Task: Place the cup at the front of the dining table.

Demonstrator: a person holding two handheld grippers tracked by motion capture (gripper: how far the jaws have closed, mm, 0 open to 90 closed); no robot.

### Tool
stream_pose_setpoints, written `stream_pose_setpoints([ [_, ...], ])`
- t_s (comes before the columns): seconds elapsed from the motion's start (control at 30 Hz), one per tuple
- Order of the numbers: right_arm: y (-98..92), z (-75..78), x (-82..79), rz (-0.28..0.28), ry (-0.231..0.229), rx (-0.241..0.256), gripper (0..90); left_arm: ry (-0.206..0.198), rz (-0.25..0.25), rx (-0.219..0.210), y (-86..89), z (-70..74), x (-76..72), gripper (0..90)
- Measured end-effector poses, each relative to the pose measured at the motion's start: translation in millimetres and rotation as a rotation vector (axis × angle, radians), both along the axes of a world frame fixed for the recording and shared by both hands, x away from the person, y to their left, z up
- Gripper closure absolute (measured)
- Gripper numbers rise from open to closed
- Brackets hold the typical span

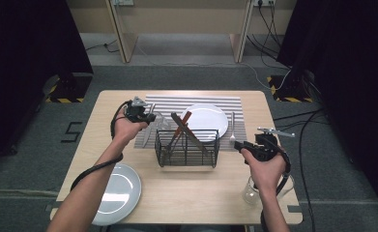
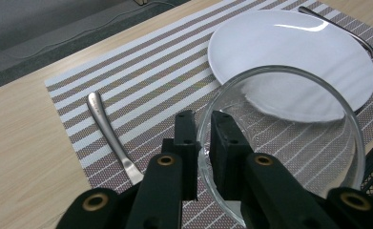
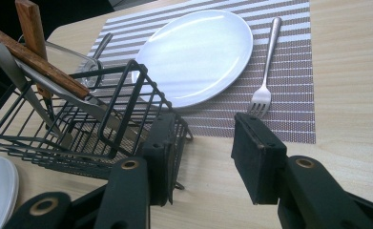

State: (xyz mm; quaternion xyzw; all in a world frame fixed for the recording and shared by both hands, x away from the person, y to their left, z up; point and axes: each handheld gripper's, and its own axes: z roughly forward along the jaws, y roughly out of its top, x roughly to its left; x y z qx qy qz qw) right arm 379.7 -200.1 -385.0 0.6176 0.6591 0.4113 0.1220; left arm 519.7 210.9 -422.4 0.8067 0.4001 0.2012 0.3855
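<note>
My left gripper (image 1: 150,117) (image 2: 202,126) is shut on the rim of a clear drinking glass (image 1: 161,123) (image 2: 279,143), one jaw inside and one outside, over the left part of the striped placemat (image 1: 196,101). The glass tilts toward the white plate (image 1: 206,121) (image 2: 294,52). My right gripper (image 1: 239,145) (image 3: 203,148) stands open with nothing between its jaws, just right of the black wire basket (image 1: 186,147) (image 3: 79,124). The basket holds wooden-handled utensils (image 3: 31,52). A fork (image 1: 232,128) (image 3: 265,67) lies right of the plate.
A metal utensil (image 2: 110,138) lies on the placemat's left side. A grey plate (image 1: 116,193) sits at the table's front left corner. A second clear glass (image 1: 251,191) stands near the front right, by the right forearm. Cables and dark stands ring the table.
</note>
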Motion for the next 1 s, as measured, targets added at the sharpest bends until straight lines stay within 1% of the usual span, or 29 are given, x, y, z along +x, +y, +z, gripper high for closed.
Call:
stream_pose_setpoints([
  [0.13, -0.1, 0.1, 0.1, -0.001, 0.000, 0.001, 59.7, 0.004, 0.000, 0.007, -0.5, -1.2, 0.8, 81.2],
  [0.27, 0.1, 0.0, 0.2, -0.001, 0.001, 0.001, 59.7, 0.006, -0.003, 0.005, -1.5, -1.8, 0.8, 81.2],
  [0.73, 0.0, -0.1, 0.1, 0.000, 0.001, 0.001, 59.8, 0.025, -0.018, 0.032, -7.4, -6.0, 1.3, 81.2],
  [0.83, -0.1, 0.1, 0.2, -0.001, 0.001, 0.002, 59.9, 0.026, -0.019, 0.032, -8.2, -6.5, 1.6, 81.2],
  [0.93, -0.1, 0.0, 0.2, 0.000, 0.001, 0.002, 59.9, 0.033, -0.023, 0.040, -8.8, -6.8, 2.0, 81.2],
  [1.0, -0.2, 0.0, 0.1, 0.000, 0.001, 0.002, 59.8, 0.029, -0.025, 0.049, -9.2, -7.3, 1.7, 81.2],
])
